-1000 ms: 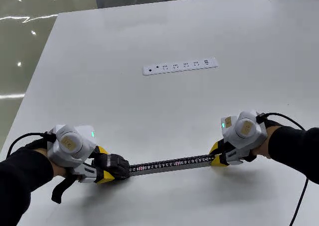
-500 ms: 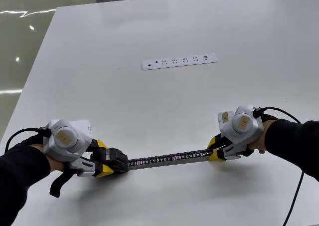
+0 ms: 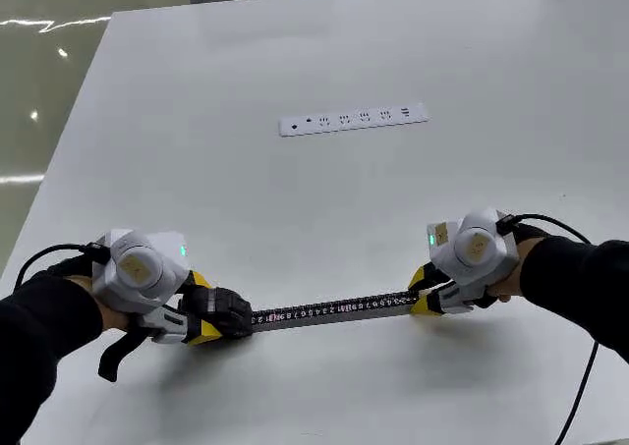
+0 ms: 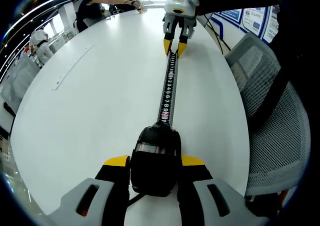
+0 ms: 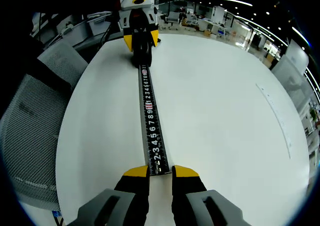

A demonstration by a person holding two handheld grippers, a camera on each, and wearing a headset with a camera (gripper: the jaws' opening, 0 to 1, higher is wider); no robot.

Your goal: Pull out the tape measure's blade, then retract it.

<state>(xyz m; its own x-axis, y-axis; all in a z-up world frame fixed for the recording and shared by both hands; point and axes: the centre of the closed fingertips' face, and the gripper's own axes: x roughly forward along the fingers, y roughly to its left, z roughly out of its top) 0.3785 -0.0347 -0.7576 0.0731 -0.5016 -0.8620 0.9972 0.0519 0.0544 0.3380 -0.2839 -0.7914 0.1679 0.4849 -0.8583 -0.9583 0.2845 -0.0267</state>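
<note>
Tape measure (image 3: 224,312) in L gripper (image 4: 155,161), blade (image 3: 334,310) tip in R gripper (image 5: 160,171)

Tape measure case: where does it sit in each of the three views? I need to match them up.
Head view: lower left, the black case clamped in the left gripper.
Left gripper view: bottom centre, case between that view's own jaws.
Right gripper view: top, left of centre, case at the far end of the tape.
Shared landmark: the blade, running from the case to the right gripper.
</note>
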